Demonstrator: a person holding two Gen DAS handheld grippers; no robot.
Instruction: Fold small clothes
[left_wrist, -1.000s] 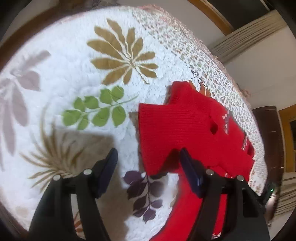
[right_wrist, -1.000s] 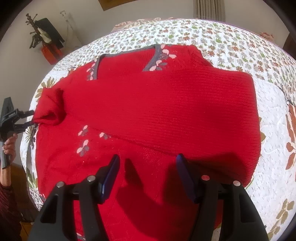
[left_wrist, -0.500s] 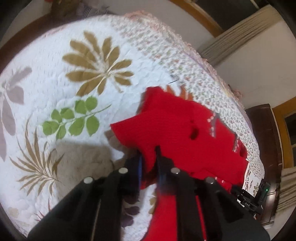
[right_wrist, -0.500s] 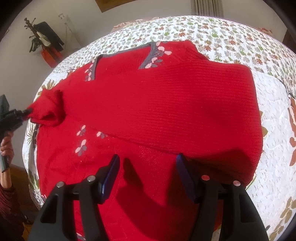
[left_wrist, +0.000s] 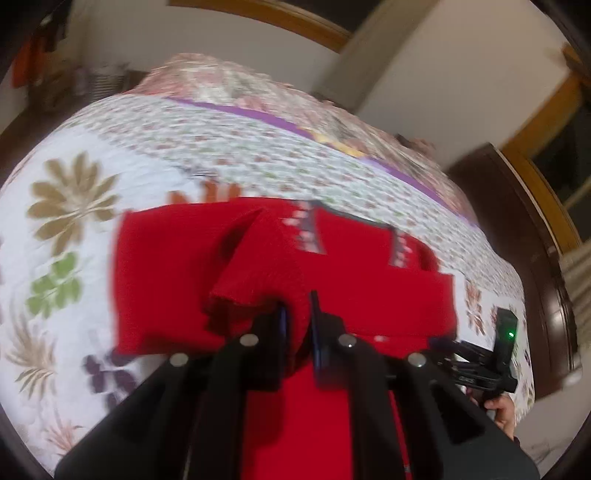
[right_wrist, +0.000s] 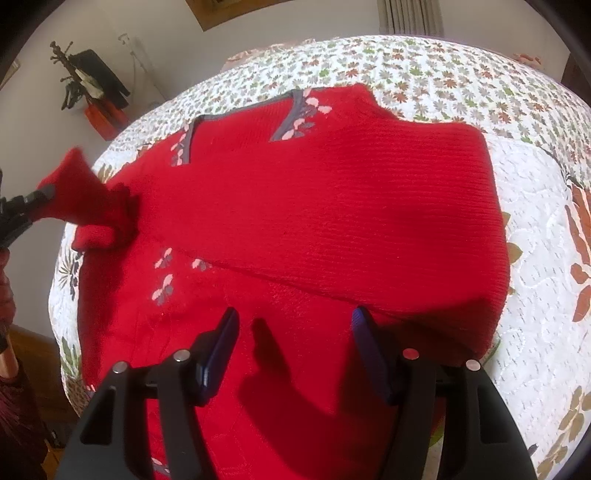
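Currently left gripper (left_wrist: 297, 314) pinches sweater (right_wrist: 332, 206) sleeve (right_wrist: 85, 192), lifted off quilt (right_wrist: 535, 221); right gripper (right_wrist: 293, 332) spread above sweater.

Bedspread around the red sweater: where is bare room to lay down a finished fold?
Free: the white quilted patch right of the red sweater, and the small-leaf band beyond its collar. In the left wrist view, the large-leaf area left of the sweater is bare too. Crowded: the sleeve side, where the left gripper holds fabric lifted; the right gripper hovers open over the hem.

A red knit sweater (right_wrist: 332, 206) with grey, pink-leafed trim lies on the bed, one sleeve lifted.
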